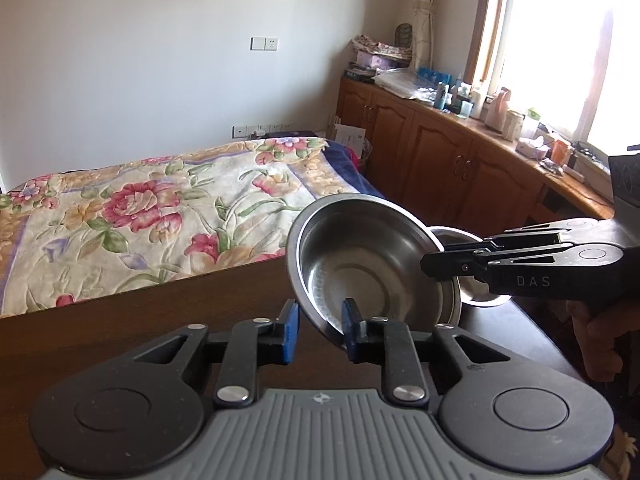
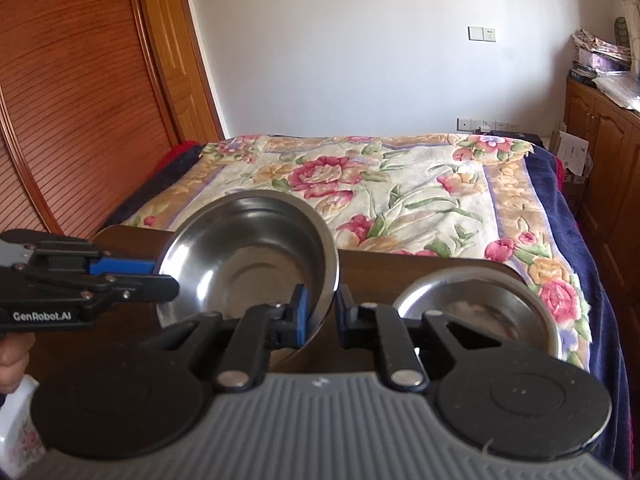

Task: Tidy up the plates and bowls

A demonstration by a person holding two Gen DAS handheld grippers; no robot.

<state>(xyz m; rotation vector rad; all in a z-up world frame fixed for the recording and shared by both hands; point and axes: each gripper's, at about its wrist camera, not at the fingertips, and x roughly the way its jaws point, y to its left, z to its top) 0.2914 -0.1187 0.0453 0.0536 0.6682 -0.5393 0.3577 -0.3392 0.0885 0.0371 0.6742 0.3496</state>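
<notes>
A steel bowl [image 1: 360, 264] [image 2: 248, 256] hangs tilted above the dark wooden table [image 1: 160, 312], its inside turned toward both cameras. My left gripper [image 1: 320, 316] [image 2: 168, 280] is shut on its near-left rim, one blue pad outside the wall and the other finger inside. From the opposite side, my right gripper [image 2: 322, 304] [image 1: 430, 266] is shut on the rim, the wall pinched between its fingers. A second, smaller steel bowl [image 2: 476, 308] [image 1: 476, 292] rests upright on the table's right end, partly hidden behind the right gripper.
A bed with a floral blanket [image 1: 140, 208] [image 2: 400, 184] lies just past the table's far edge. Wooden cabinets [image 1: 440, 152] with a cluttered top line the right wall under a window. A white floral container [image 2: 16, 440] and a hand [image 2: 12, 360] show at lower left.
</notes>
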